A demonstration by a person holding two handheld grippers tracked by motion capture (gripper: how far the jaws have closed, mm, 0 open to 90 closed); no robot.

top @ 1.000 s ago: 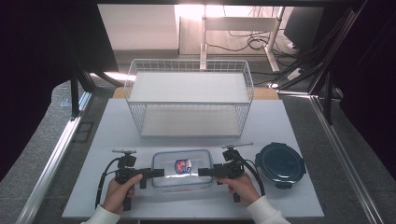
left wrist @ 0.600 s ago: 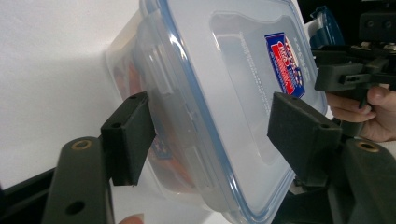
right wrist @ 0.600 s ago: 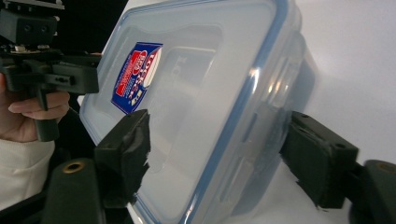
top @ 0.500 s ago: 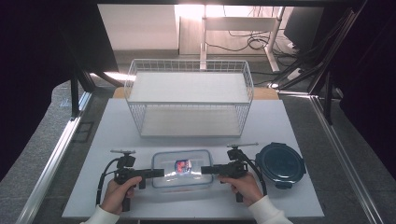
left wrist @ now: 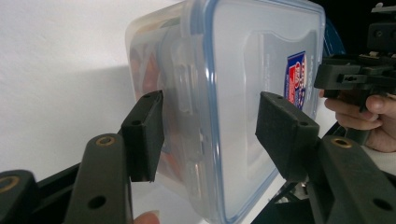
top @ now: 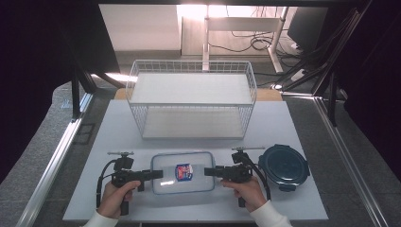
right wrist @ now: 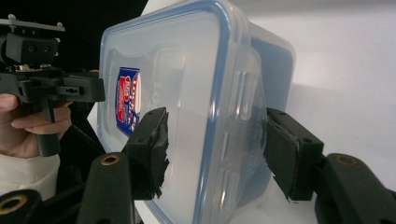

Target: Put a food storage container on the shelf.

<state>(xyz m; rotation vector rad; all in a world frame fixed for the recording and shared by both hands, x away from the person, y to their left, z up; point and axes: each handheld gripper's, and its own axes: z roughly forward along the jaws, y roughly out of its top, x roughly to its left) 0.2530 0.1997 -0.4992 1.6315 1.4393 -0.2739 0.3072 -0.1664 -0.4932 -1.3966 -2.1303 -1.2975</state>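
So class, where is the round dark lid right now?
In the high view the round lid lies at the table's front right, just beyond the right gripper and the clear box, in front of the wire rack.

wire basket [top: 191,101] blocking behind, round lid [top: 283,165] right, bare table [top: 85,142] left

A white surface [top: 118,123] carries a wire basket [top: 191,105] toward its far edge, a clear lidded container [top: 183,172] at the near edge, and a dark round lid [top: 283,166] near the right edge.
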